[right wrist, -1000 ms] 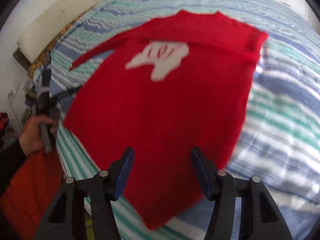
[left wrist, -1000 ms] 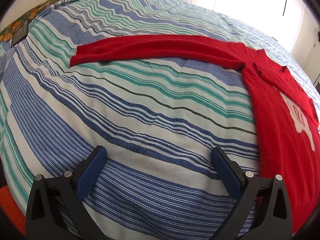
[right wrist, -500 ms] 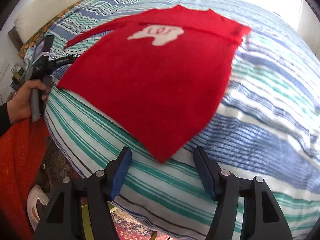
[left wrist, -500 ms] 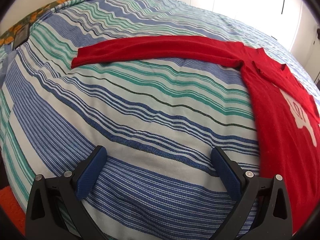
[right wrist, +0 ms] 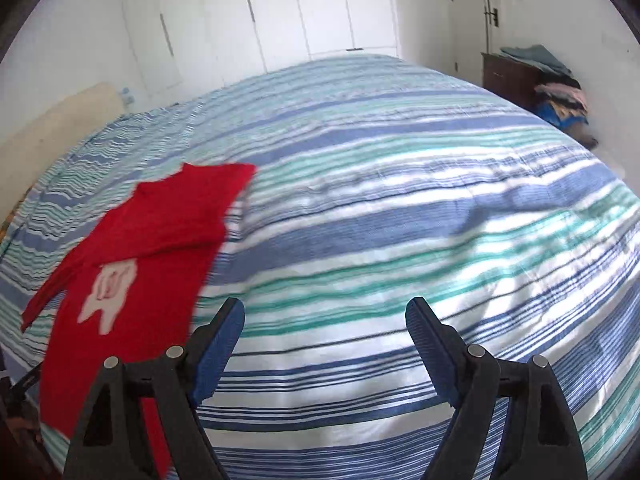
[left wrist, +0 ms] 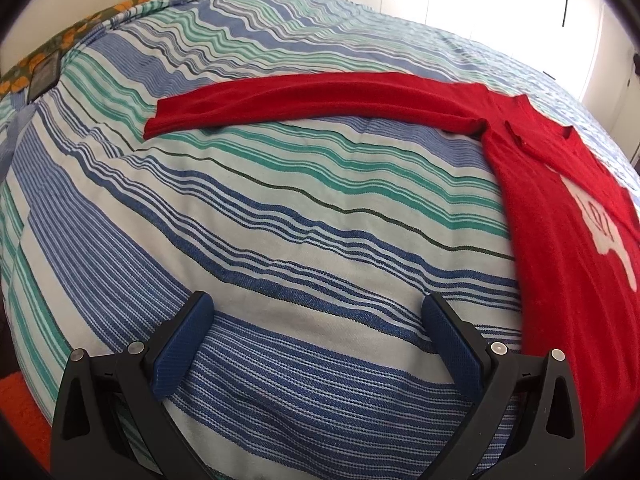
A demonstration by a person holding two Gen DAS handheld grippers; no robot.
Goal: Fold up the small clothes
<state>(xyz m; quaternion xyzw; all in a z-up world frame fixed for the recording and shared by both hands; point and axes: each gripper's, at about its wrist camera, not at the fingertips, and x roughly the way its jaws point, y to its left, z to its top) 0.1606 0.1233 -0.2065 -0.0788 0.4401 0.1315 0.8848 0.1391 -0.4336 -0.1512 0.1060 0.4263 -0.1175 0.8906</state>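
A red long-sleeved sweater (left wrist: 560,216) with a white print lies flat on the striped bed cover (left wrist: 280,216). One sleeve (left wrist: 304,100) stretches out to the left across the bed. My left gripper (left wrist: 318,332) is open and empty, low over bare cover, with the sweater's body just to its right. In the right wrist view the sweater (right wrist: 148,240) lies at the left, its other sleeve folded across the body. My right gripper (right wrist: 324,332) is open and empty over bare cover, to the right of the sweater.
The striped bed cover (right wrist: 400,200) fills most of both views. White wardrobe doors (right wrist: 260,20) stand behind the bed. A dark cabinet (right wrist: 508,76) with a pile of clothes (right wrist: 560,96) stands at the far right. An orange patterned pillow (left wrist: 52,52) lies at the bed's far left.
My right gripper has swung to the right, off the sweater's body and over bare cover, and its jaws have opened wider. My left gripper has barely moved.
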